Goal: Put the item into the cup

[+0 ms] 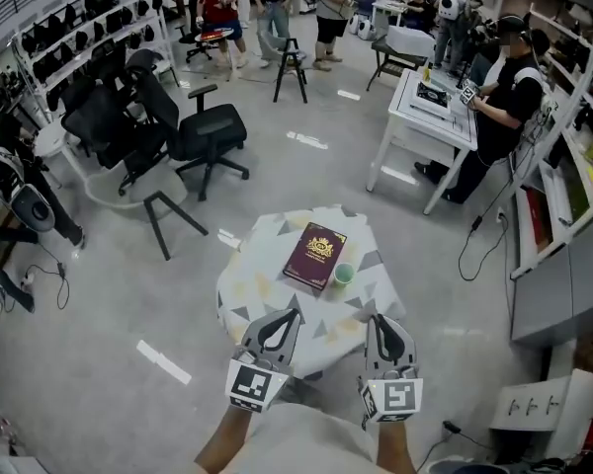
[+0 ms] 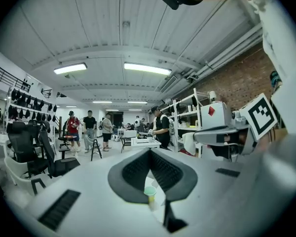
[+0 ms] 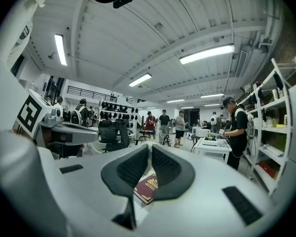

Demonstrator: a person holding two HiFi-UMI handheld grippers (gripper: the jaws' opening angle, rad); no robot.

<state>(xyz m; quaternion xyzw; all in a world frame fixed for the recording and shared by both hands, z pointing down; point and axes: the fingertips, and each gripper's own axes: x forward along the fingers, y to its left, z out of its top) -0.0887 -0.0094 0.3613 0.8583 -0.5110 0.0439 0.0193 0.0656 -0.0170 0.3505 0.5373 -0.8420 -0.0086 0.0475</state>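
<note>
A small light-green cup (image 1: pixel 344 274) stands on a little table (image 1: pixel 247 284) covered by a patterned cloth, right beside a maroon book (image 1: pixel 314 256) with a gold emblem. My left gripper (image 1: pixel 294 313) hovers at the table's near edge, its jaws closed tip to tip on nothing. My right gripper (image 1: pixel 374 317) is beside it, also shut and empty. In the left gripper view, the cup (image 2: pixel 150 192) shows below the closed left gripper (image 2: pixel 149 150). The right gripper view shows the book (image 3: pixel 147 187) below the closed right gripper (image 3: pixel 150 146). I see no small loose item.
Black office chairs (image 1: pixel 203 131) and a stool (image 1: pixel 168 215) stand to the left beyond the table. A white workbench (image 1: pixel 430 117) with a person at it is at the right. Shelving (image 1: pixel 563 215) lines the right wall. Several people stand at the back.
</note>
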